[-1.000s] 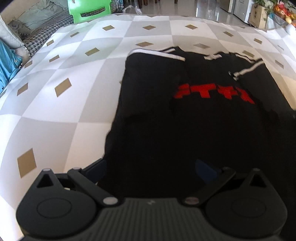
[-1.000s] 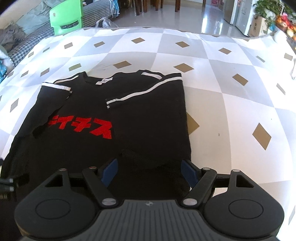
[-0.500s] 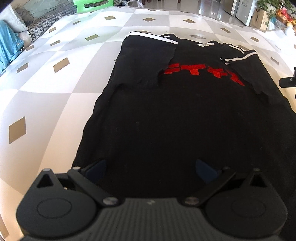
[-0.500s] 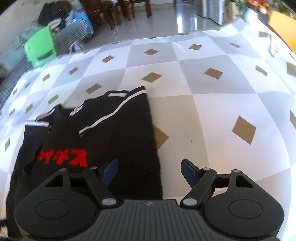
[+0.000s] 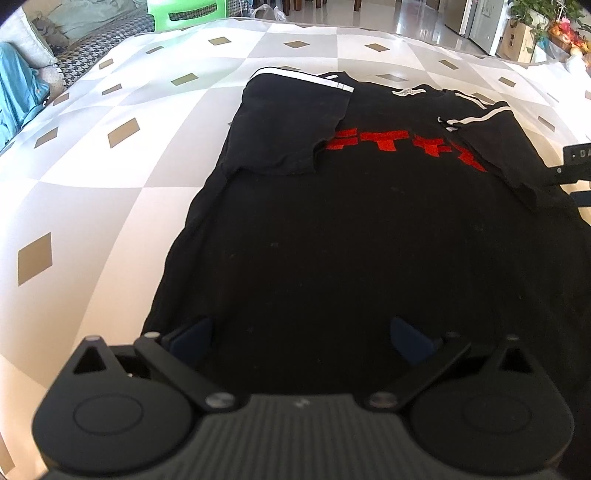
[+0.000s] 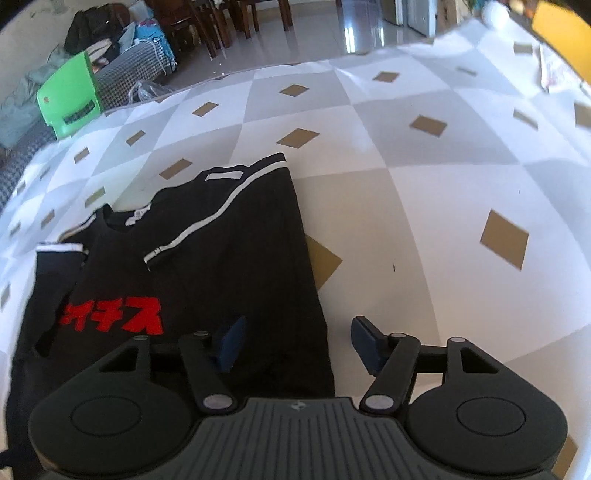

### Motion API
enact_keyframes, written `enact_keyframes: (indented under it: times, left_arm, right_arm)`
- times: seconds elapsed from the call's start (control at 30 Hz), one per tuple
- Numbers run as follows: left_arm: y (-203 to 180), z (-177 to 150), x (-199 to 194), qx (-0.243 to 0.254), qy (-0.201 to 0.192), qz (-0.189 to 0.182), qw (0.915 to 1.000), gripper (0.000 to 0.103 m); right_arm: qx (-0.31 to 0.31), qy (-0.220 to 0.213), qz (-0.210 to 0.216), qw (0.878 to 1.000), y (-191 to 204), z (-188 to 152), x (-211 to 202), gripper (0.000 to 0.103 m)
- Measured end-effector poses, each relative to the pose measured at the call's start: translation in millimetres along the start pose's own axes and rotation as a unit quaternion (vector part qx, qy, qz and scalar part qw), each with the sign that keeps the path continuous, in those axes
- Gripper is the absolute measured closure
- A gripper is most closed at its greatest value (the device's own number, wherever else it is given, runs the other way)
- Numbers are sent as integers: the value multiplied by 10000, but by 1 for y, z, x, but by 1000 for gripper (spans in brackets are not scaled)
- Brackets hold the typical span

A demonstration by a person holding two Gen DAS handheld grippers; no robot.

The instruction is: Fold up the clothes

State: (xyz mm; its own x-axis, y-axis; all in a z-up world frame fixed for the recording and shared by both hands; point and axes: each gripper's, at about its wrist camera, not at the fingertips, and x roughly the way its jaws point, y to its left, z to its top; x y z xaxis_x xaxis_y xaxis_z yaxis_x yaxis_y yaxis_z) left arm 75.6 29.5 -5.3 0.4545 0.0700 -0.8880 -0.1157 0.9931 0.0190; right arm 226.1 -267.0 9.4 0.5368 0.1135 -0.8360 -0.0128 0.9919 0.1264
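Across the middle of your left wrist view lies the black T-shirt (image 5: pixel 351 236), spread flat on the white-and-grey checked surface (image 5: pixel 92 184) with tan diamonds. Both sleeves are folded inward over the chest, their white stripes (image 5: pixel 306 77) showing near the top, and the red lettering (image 5: pixel 402 146) sits between them. Your left gripper (image 5: pixel 301 334) hangs at the bottom of the frame over the shirt's lower part, its jaws spread wide with only flat cloth beneath them, nothing pinched. At the right edge of that frame a black piece of your right gripper (image 5: pixel 574 162) pokes in.

In your right wrist view, the right gripper (image 6: pixel 295 341) straddles the shirt's right edge at lower centre: the left finger is over the black cloth, the right one over bare checked surface. Its jaws are closing, and the pads do not yet press the fabric.

A green plastic chair (image 6: pixel 68 98) stands in the upper left, beside a houndstooth cushion and heaped clothes; dark wooden chairs (image 6: pixel 221 22) stand on the glossy floor beyond.
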Motion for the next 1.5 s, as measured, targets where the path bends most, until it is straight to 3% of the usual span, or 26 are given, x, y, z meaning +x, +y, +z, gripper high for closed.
enact_keyframes:
  times: [0.17, 0.3, 0.5, 0.73, 0.77, 0.83, 0.93, 1.2, 1.33, 1.5]
  left_arm:
    - [-6, 0, 1, -27, -6, 51, 10000, 0]
    - [-11, -1, 1, 34, -1, 12, 10000, 0]
    - [-23, -2, 0, 119, -23, -85, 9999, 0]
    - [-30, 3, 2, 183, 68, -129, 9997, 0]
    - [-27, 5, 2, 190, 103, -125, 9997, 0]
    - [-22, 7, 1, 207, 128, -81, 9997, 0]
    - [-11, 8, -7, 143, 34, -6, 9999, 0]
    - [16, -3, -15, -276, 130, 80, 9995, 0]
    - [11, -13, -6, -182, 250, 152, 9994, 0]
    - [6, -17, -6, -8, 98, 186, 9998, 0]
  right_arm:
    - [-459, -187, -372, 9981, 10, -6, 1, 70]
    - [-504, -213, -374, 9978, 7, -7, -1, 89]
    - [-189, -176, -498, 9984, -14, -2, -6, 94]
    - [364, -135, -359, 9986, -44, 0, -9, 92]
    - [456, -142, -289, 9984, -48, 0, -10, 90]
    - [604, -142, -164, 9979, -55, 0, -12, 71]
    - [757, -134, -90, 9970, -64, 0, -13, 65]
    - [855, -185, -62, 9961, -66, -2, -15, 59]
    - [622, -225, -153, 9977, -59, -4, -13, 58]
    - [393, -280, -292, 9984, -51, -6, -11, 57]
